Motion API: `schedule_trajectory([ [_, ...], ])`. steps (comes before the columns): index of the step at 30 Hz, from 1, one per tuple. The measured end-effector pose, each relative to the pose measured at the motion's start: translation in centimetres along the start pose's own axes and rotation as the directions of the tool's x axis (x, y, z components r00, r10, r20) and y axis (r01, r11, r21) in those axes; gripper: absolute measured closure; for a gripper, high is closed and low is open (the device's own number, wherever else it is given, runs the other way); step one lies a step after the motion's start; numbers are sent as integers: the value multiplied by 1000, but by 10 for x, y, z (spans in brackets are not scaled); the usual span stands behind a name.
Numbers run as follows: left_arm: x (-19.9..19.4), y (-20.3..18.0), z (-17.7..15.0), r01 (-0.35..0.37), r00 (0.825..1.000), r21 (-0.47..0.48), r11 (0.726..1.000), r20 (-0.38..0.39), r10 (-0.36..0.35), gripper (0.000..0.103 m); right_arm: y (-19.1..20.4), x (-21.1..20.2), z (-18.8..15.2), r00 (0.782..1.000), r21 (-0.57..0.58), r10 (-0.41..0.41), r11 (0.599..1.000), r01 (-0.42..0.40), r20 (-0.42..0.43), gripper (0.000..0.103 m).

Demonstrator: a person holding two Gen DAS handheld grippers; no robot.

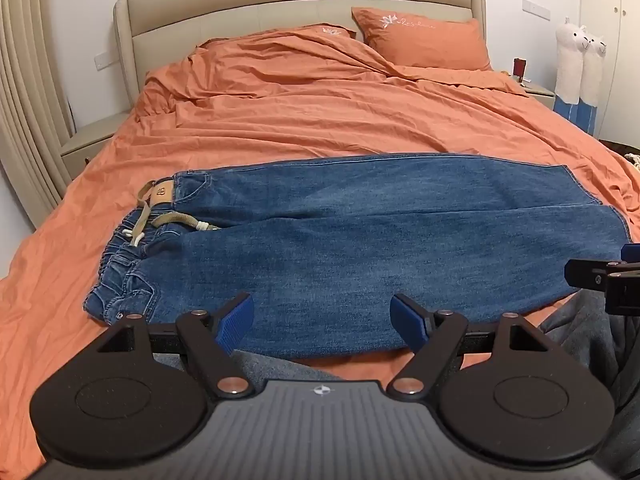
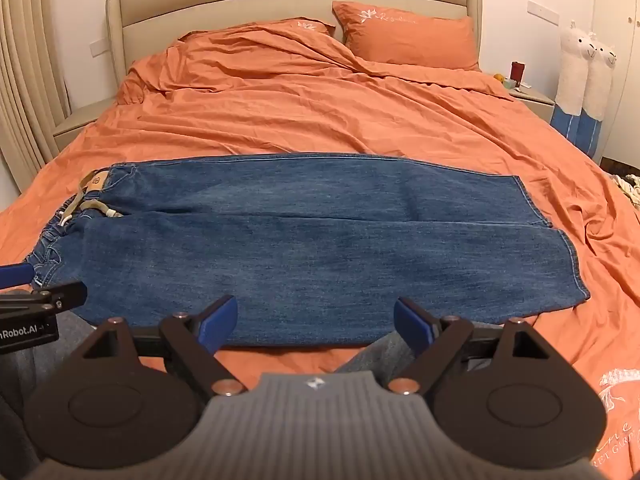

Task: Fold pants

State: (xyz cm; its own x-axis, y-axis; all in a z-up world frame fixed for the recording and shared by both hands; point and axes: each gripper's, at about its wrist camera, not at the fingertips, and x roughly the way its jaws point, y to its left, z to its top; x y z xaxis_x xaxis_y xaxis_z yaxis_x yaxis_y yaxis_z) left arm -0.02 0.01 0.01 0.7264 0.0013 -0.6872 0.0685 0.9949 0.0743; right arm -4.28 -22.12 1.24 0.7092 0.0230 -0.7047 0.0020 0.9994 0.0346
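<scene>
Blue jeans (image 1: 360, 240) (image 2: 300, 248) lie flat across the orange bed, waistband with a tan drawstring (image 1: 160, 216) to the left and leg hems (image 2: 560, 248) to the right, one leg beside the other. My left gripper (image 1: 323, 322) hovers open above the near edge of the jeans, towards the waist end, with nothing between its blue pads. My right gripper (image 2: 316, 322) hangs open over the near edge further right, also with nothing in it. Each gripper shows at the side of the other's view: the right gripper (image 1: 608, 276) and the left gripper (image 2: 32, 292).
The orange duvet (image 1: 320, 112) covers the bed, with pillows (image 1: 424, 36) against a beige headboard. Nightstands (image 1: 92, 136) (image 2: 532, 96) flank the bed, and plush alpacas (image 2: 588, 76) stand at the right wall. Grey-clad legs of a person (image 1: 580, 332) show at the near edge.
</scene>
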Motion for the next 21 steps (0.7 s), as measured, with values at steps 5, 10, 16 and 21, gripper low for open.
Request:
schedule_trajectory([
  [5, 0, 0, 0, 6, 1000, -4, 1000, -3, -6, 12, 0, -1, 0, 1000, 0, 0, 1000, 0, -2, 21],
  [10, 0, 0, 0, 7, 1000, -6, 1000, -5, -7, 12, 0, -2, 0, 1000, -2, 0, 1000, 0, -1, 21],
  [16, 0, 0, 0, 6, 1000, -4, 1000, -5, -6, 12, 0, -2, -1, 1000, -1, 1, 1000, -1, -2, 21],
  [21, -3, 5, -5, 5, 1000, -8, 1000, -4, -5, 12, -3, -1, 0, 1000, -4, 0, 1000, 0, 0, 21],
])
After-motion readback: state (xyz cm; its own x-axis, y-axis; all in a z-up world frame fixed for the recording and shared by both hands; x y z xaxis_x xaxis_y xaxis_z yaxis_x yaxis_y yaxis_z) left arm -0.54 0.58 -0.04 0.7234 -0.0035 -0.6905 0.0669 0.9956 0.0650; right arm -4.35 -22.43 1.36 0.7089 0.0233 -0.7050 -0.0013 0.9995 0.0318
